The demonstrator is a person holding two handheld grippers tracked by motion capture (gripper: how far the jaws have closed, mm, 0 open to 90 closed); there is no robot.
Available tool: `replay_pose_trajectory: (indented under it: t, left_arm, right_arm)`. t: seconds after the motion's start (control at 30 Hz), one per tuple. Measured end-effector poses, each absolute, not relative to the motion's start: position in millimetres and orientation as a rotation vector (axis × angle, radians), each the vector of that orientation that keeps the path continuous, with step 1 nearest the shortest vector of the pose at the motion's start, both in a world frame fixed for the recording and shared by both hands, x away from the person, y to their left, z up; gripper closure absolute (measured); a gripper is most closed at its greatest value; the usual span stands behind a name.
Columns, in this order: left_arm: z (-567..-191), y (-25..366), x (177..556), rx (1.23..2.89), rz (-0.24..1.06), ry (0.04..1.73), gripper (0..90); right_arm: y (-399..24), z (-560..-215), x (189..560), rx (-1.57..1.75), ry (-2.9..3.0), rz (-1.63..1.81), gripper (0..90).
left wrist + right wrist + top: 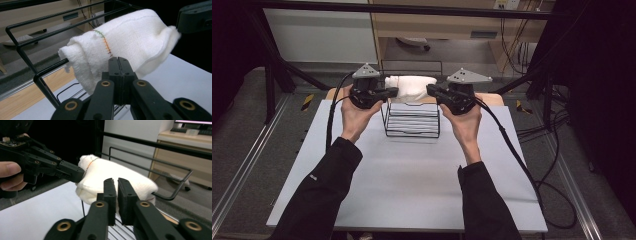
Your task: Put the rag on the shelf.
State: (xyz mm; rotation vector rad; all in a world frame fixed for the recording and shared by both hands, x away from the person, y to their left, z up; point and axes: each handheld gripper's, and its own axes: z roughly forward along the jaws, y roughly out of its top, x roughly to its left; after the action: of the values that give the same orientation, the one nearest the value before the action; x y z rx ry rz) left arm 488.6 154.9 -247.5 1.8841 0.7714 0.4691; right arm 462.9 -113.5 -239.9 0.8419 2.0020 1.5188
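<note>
Left gripper (119,60), nearest the lens, is pinching the near edge of the white towel (130,37), jaws fully together on cloth. Right gripper (117,181) is clamping the opposite end, a thin gap showing. Towel is hanging between them, just above the wire basket (412,132). Judged soft, light, floppy; edges are gripping best.

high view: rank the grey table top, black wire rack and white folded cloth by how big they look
1. Pale grey table top, by far the largest.
2. Black wire rack, mid-sized.
3. White folded cloth, smallest, though it sits above the rack and its ends are partly hidden, so the gap to the rack is uncertain.
</note>
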Motion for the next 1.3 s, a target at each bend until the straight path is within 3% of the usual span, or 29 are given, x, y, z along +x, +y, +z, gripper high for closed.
replay_pose_trajectory:
  t: [0.6, 0.93, 1.3]
  left_arm:
    - [-266, 151, 499, 1.902, 0.473, 0.792, 89.9]
    - [-265, 156, 495, 1.900, 0.478, 0.787, 89.1]
    - [-259, 173, 476, 1.908, 0.459, 0.793, 67.6]
  right_arm:
    - [-107, -271, 483, 0.948, 2.053, 1.393, 89.8]
    - [-107, -271, 481, 0.917, 2.045, 1.412, 82.7]
    - [-127, -254, 457, 0.905, 2.035, 1.447, 63.0]
